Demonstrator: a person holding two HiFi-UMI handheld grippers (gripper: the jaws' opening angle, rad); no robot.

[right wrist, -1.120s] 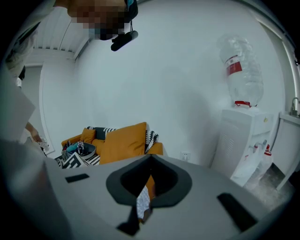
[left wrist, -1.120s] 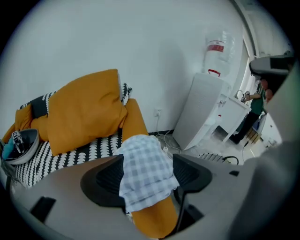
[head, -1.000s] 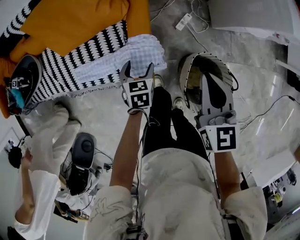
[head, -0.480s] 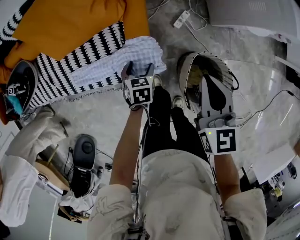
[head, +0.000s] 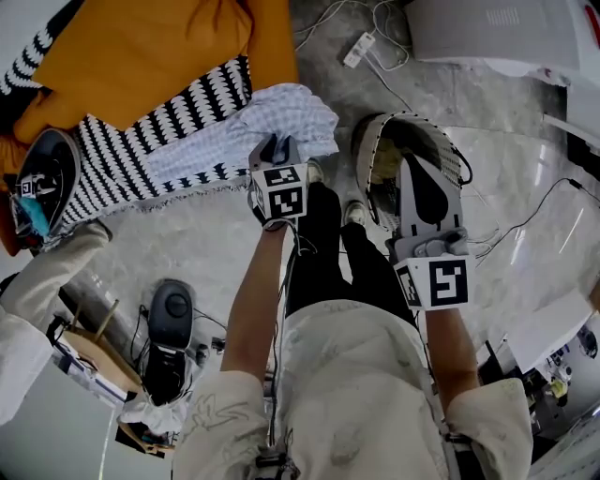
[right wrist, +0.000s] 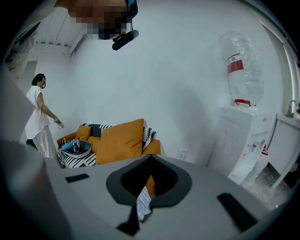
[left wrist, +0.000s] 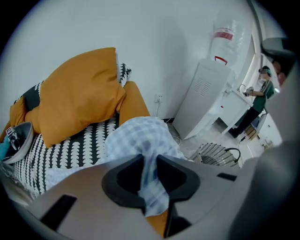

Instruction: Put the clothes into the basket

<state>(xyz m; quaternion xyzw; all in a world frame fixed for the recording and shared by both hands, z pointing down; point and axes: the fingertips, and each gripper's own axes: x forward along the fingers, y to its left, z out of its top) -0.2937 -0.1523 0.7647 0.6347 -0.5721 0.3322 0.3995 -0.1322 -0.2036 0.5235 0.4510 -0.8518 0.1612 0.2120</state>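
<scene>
A light blue checked cloth [head: 292,108] lies on the edge of the sofa's black-and-white cover [head: 169,117]. My left gripper [head: 278,150] points down onto its near edge. Its jaws have just been closing, and a fold of the cloth [left wrist: 140,136] is pinched between them. The left gripper view shows that fold running through my left gripper [left wrist: 149,161]. A round wire basket [head: 375,131] stands on the floor to the right of the cloth. My right gripper [head: 419,161] hangs over it, shut and holding nothing. The basket [left wrist: 216,153] looks empty.
Orange cushions [head: 141,47] fill the sofa behind the cloth. A dark bowl-shaped thing [head: 45,178] sits at the sofa's left end, with a person's sleeve [head: 37,281] below it. A white water dispenser [head: 497,28] and a power strip [head: 359,49] lie beyond the basket.
My left gripper dropped onto the checked cloth and closed on it, and the cloth bunched up. The person at the left drew back toward the frame's edge. My right gripper stayed put.
</scene>
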